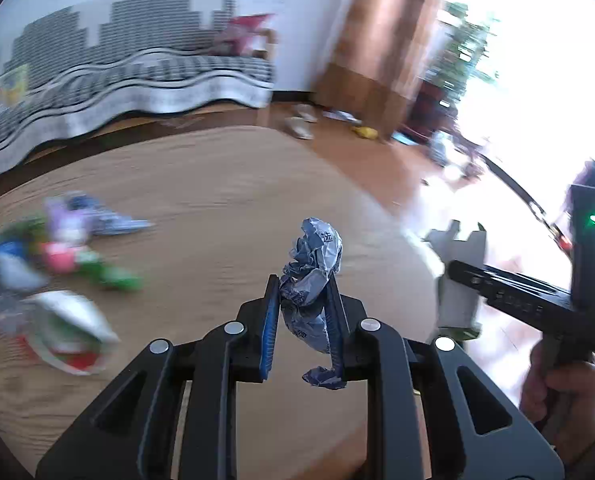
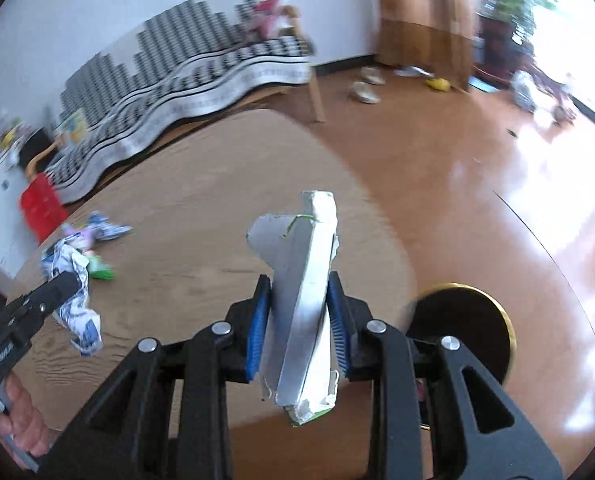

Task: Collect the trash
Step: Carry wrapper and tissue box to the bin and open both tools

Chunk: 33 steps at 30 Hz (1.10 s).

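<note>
Round wooden table [image 1: 201,184], left gripper [image 1: 302,320] pinching crumpled wrapper [image 1: 311,276] (blue-white), right gripper [image 2: 297,332] clamping flattened carton [image 2: 301,300]

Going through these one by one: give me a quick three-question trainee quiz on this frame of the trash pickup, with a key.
1. True or false: the left gripper has nothing between its fingers.
2. What does the right gripper hold?
A. a red box
B. a flattened white carton
C. a slipper
3. Fill in: more wrappers lie on the round wooden ____.

Key:
1. False. It is clamped on a crumpled blue-grey wrapper.
2. B. The carton stands between the blue pads, which press on it from both sides.
3. Table. The blurred wrappers lie in a loose pile near its left edge in the left wrist view.
</note>
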Each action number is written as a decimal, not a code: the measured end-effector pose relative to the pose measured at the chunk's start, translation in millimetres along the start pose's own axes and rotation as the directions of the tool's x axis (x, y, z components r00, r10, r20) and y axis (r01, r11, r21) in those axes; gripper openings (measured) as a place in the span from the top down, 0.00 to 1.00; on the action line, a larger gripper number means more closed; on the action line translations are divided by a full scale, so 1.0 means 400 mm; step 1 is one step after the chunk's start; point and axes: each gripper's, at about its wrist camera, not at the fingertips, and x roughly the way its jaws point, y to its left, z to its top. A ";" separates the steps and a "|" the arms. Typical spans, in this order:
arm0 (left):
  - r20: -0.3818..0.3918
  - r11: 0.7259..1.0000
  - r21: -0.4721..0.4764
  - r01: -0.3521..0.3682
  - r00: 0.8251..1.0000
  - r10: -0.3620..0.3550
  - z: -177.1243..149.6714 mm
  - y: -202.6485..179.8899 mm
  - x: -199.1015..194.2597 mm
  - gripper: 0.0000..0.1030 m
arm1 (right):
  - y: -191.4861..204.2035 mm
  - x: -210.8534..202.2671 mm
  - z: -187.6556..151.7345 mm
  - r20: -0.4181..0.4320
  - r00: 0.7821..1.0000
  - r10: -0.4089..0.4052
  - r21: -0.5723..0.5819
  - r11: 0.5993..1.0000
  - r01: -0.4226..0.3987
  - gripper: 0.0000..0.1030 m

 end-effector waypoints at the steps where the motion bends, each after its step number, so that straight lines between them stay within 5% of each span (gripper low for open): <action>1: -0.005 0.999 0.022 0.025 1.000 -0.024 -0.007 -0.052 0.022 0.80 | -0.048 -0.008 -0.010 -0.001 1.000 -0.017 0.022 1.000 0.017 0.72; 7: -0.066 0.985 0.112 0.132 0.990 -0.126 -0.064 -0.277 0.132 0.80 | -0.273 -0.017 -0.070 -0.043 0.995 -0.090 0.119 0.988 0.095 0.72; 15: -0.145 0.964 0.177 0.197 0.974 -0.172 -0.108 -0.414 0.230 0.80 | -0.469 0.065 -0.177 -0.230 0.967 -0.110 0.199 0.967 0.157 0.71; 20: -0.165 0.961 0.184 0.206 0.970 -0.177 -0.108 -0.440 0.265 0.80 | -0.510 0.100 -0.205 -0.302 0.947 -0.113 0.213 0.960 0.182 0.71; 29: -0.185 0.958 0.182 0.220 0.965 -0.187 -0.100 -0.452 0.302 0.80 | -0.484 0.107 -0.173 -0.284 0.953 -0.104 0.238 0.955 0.175 0.70; 30: -0.186 0.958 0.182 0.221 0.965 -0.187 -0.101 -0.454 0.304 0.80 | -0.482 0.105 -0.170 -0.280 0.954 -0.108 0.238 0.955 0.178 0.67; 33: -0.190 0.958 0.180 0.223 0.964 -0.189 -0.099 -0.456 0.310 0.80 | -0.490 0.095 -0.169 -0.263 0.958 -0.116 0.252 0.950 0.184 0.35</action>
